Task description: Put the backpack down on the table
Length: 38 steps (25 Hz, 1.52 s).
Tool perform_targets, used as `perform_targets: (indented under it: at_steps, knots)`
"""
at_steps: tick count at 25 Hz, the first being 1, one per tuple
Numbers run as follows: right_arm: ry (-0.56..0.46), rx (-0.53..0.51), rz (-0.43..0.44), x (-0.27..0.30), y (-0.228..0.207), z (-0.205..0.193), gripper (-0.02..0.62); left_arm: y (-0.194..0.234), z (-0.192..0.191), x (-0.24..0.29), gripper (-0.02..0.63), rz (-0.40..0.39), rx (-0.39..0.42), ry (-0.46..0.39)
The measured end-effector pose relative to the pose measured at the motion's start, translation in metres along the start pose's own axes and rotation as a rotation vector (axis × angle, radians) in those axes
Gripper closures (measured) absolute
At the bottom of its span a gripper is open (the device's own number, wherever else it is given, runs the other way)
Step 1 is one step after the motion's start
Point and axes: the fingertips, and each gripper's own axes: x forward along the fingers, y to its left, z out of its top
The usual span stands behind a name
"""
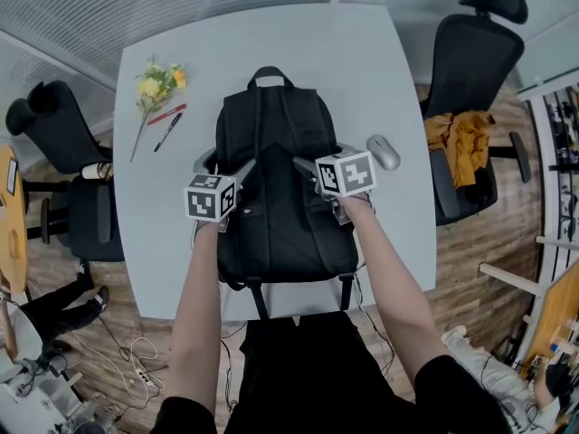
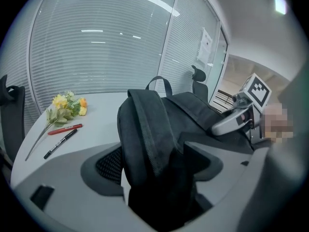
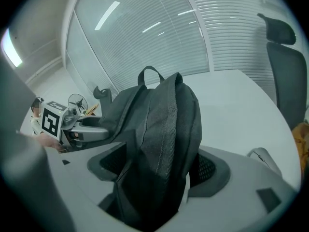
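**Releasing the Backpack onto the Tabletop**

Placing is judged complete. The backpack (image 1: pixel 276 179) lies flat at the middle of the tabletop (image 1: pixel 380 70), strap side up. Its carry handle (image 1: pixel 270 76) points to the far edge, and its lower webbing hangs over the near edge. The step in hand is the release.

**Gripper state**
- Left gripper (image 1: pixel 226 163): the fingers stand wide apart. The left-hand strap (image 2: pixel 145 129) rises in a fold between them, but the pads do not press on it.
- Right gripper (image 1: pixel 324 156): the fingers stand equally wide apart. The right-hand strap (image 3: pixel 164 129) stands between them, likewise unclamped.
- Both grippers point down at a slant over the upper half of the pack, side by side and just apart from each other.

**Next move, as judged**
1. Draw each gripper back toward the operator and upward along its own line, so that the strap folds slip out of the open fingers.
2. Keep the fingers spread during withdrawal. Each fold fills most of the gap, so the mesh pads could catch the fabric and lift or drag the pack.
3. Avoid a sideways sweep on the right. A mouse (image 1: pixel 384 152) lies just beside the pack there.
4. Confirm that the pack remains flat and inside the tabletop edges once both straps drop.
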Motion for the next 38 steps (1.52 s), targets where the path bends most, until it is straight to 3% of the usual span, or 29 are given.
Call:
perform_targets:
  at_steps: [9, 19, 38]
  knots:
    - [-0.009, 0.001, -0.008, -0.019, 0.0, 0.005, 0.179, -0.003, 0.002, -0.024, 0.236, 0.02, 0.007, -0.013]
    - [-0.092, -0.011, -0.024, -0.045, 0.003, 0.021, 0.173, -0.009, 0.019, -0.058, 0.236, 0.043, 0.0, -0.091]
    - [-0.229, -0.129, 0.005, -0.125, 0.046, 0.02, 0.198, -0.075, 0.039, -0.136, 0.239, 0.019, 0.029, -0.257]
